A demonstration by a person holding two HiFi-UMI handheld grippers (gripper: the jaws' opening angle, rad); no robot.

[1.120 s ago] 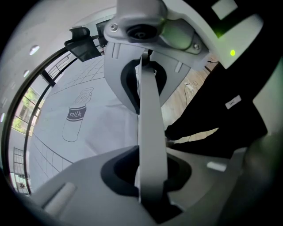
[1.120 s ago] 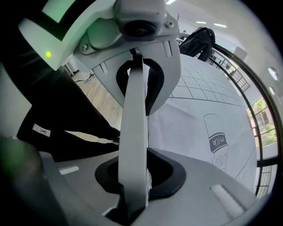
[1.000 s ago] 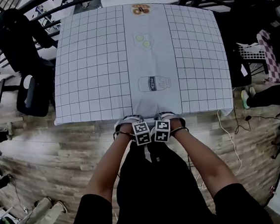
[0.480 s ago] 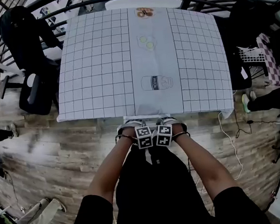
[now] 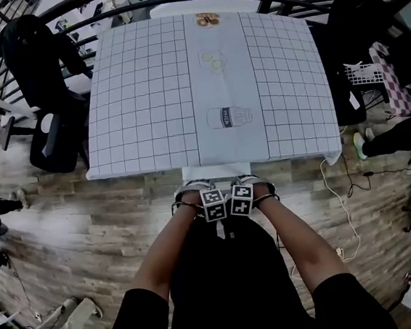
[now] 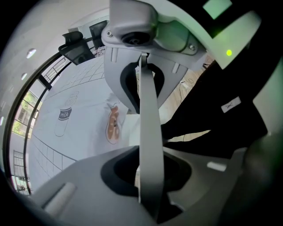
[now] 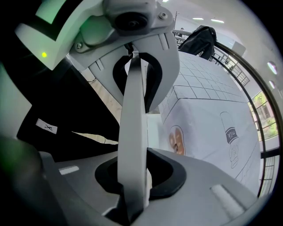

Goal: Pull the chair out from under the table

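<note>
The chair is white, and a strip of it (image 5: 207,172) shows just out from the near edge of the table (image 5: 140,94), which wears a grid cloth with printed food pictures. Both grippers point down, side by side on the chair's back. In the head view my left gripper (image 5: 199,191) and right gripper (image 5: 248,185) sit behind their marker cubes. In the left gripper view the thin white chair back (image 6: 148,132) runs between the jaws, and the pads press on it. The right gripper view shows the same white back (image 7: 132,132) clamped. The rest of the chair is hidden under my arms and body.
A black office chair (image 5: 40,82) draped with a dark jacket stands at the table's left. A dark chair (image 5: 350,94) and a white wire basket (image 5: 362,74) are at the right. A white cable (image 5: 340,204) lies on the wooden floor. A railing runs behind the table.
Both grippers and the chair have come back from the table toward me. A white strip of the chair now shows beyond the table's near edge.
</note>
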